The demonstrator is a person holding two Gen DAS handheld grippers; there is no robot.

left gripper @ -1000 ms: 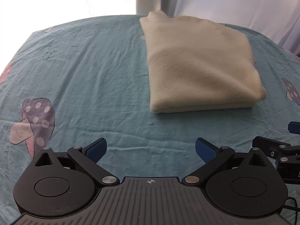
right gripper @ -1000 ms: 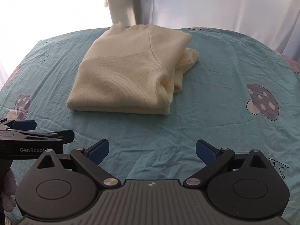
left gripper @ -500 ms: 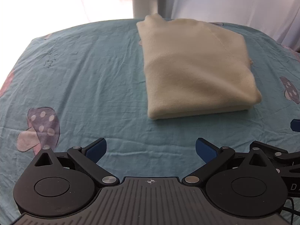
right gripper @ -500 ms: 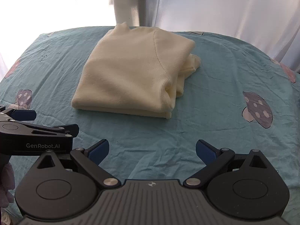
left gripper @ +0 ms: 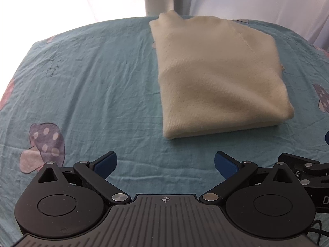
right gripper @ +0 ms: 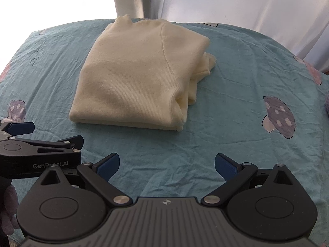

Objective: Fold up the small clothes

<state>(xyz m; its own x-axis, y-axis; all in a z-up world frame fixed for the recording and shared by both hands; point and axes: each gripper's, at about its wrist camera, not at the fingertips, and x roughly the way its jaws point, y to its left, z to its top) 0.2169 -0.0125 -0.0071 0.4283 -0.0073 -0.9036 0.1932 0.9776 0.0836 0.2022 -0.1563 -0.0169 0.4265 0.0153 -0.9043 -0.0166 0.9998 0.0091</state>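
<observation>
A cream sweater (left gripper: 216,76) lies folded into a thick rectangle on the teal sheet (left gripper: 92,72), right of centre in the left wrist view and upper middle in the right. The left gripper (left gripper: 165,162) hangs low in the frame, jaws spread wide and holding nothing; the right gripper (right gripper: 167,163) is the same, wide apart and empty. Both sit short of the sweater, touching no part of it, which suggests the fold is finished and they have no reason to grip. The sweater's long axis runs from the near edge away toward the curtain (right gripper: 246,4), collar at the far end, loose layers peeking out on the right.
</observation>
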